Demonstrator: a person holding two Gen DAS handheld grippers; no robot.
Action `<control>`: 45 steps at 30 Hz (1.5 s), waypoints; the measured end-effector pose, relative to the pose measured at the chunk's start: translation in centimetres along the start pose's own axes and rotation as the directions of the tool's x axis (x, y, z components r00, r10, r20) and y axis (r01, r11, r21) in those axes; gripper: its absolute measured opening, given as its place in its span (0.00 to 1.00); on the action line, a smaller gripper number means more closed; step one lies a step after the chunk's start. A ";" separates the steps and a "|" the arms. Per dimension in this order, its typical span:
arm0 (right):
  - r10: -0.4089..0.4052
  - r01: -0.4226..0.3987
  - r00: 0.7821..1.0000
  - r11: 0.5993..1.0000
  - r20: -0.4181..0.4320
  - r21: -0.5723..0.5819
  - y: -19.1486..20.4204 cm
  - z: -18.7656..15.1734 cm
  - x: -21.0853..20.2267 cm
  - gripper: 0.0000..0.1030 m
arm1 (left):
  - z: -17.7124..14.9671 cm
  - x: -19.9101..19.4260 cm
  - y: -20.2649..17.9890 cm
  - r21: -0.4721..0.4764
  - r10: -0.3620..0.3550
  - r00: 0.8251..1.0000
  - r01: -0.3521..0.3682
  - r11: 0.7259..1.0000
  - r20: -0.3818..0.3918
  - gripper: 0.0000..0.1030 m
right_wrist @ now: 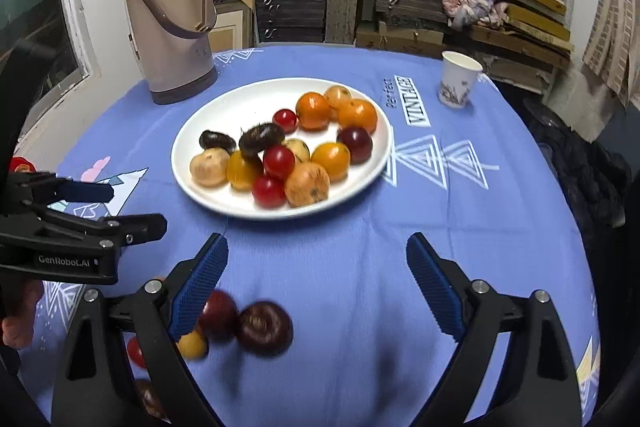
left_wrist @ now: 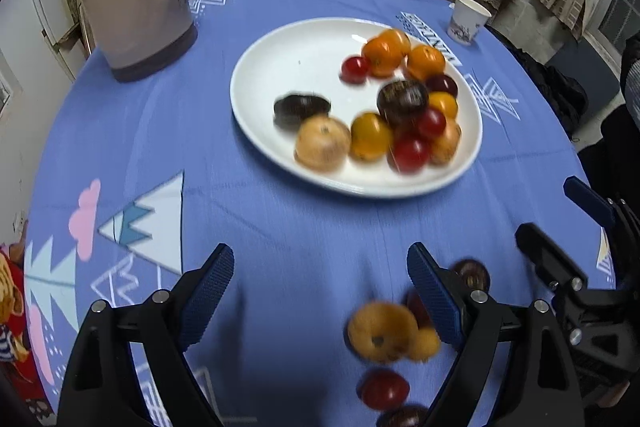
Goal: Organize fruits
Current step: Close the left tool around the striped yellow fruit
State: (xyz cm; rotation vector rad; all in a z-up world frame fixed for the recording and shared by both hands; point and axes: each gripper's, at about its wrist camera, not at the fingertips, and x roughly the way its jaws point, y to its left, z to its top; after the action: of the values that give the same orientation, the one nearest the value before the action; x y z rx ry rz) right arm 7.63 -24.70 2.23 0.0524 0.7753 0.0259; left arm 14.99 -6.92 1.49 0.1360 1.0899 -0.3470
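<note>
While fruit fills the plate (right_wrist: 372, 171), both hand-held grippers gape

We see a glossy white glazed plate (right_wrist: 370, 163) on the desk's matt blue woven cloth (right_wrist: 360, 267). The tomatoes (right_wrist: 279, 161) look smooth and shiny. Our gripper's fingers (right_wrist: 200, 283) carry ribbed blue rubbery pads on matt black plastic. The cup (right_wrist: 458, 79) looks like paper, the flask (right_wrist: 172, 19) satin plastic.
</note>
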 end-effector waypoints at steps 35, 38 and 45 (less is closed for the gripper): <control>0.048 -0.047 0.998 0.999 -0.043 0.028 -0.3 -4.7 -1.1 0.87 | -4.7 2.6 -1.4 -0.032 -0.013 0.998 0.011 0.999 -0.055 0.77; 0.052 -0.051 0.997 0.998 -0.049 0.026 -0.4 -4.7 -0.8 0.87 | -4.7 3.1 -1.6 -0.019 -0.020 0.997 0.018 1.000 -0.080 0.61; 0.049 -0.048 0.997 0.999 -0.067 0.009 -0.5 -5.0 -0.4 0.87 | -4.8 3.4 -1.9 0.010 -0.008 0.997 0.009 1.000 -0.075 0.54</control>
State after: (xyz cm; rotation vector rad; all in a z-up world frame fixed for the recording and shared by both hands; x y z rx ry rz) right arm 3.89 -25.01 -1.05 0.0778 0.8411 0.0709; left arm 11.76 -8.09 -3.61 0.1543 1.1638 -0.3573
